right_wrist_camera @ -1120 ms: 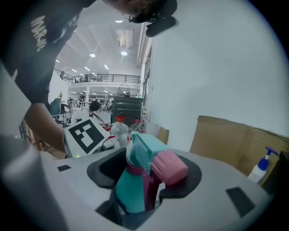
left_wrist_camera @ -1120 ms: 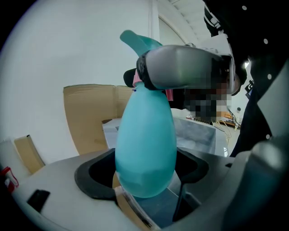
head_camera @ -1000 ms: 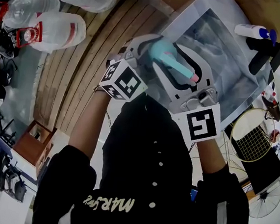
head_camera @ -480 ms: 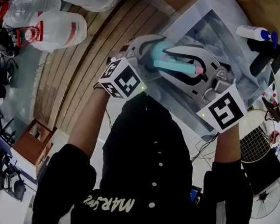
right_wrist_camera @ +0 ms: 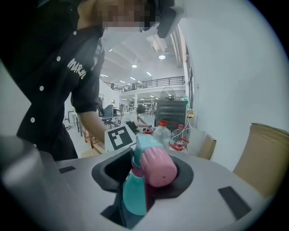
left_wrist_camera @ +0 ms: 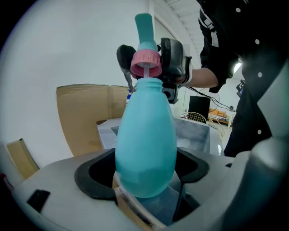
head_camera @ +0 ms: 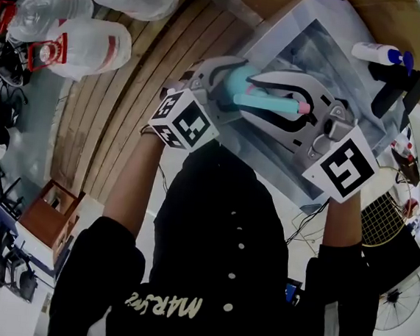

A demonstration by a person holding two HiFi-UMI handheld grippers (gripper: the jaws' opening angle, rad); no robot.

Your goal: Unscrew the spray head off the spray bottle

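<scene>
The spray bottle (left_wrist_camera: 145,144) is held above the counter's (head_camera: 348,118) near edge. The left gripper (left_wrist_camera: 143,173) fingers clamp its body. The right gripper (right_wrist_camera: 145,179) fingers, just closed, grasp the spray head (right_wrist_camera: 154,165). A white bottle (head_camera: 375,51) and a black block (head_camera: 397,84) lie well apart, at the far corner.

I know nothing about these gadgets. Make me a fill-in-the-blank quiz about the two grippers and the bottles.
The left gripper is shut on the spray bottle, the right gripper on its spray head, whose collar is coloured ___.
The white bottle at the head view's upper right has a ___ cap.
The clear jugs at its upper left have ___ handles.
Missing words: pink; blue; red.
</scene>
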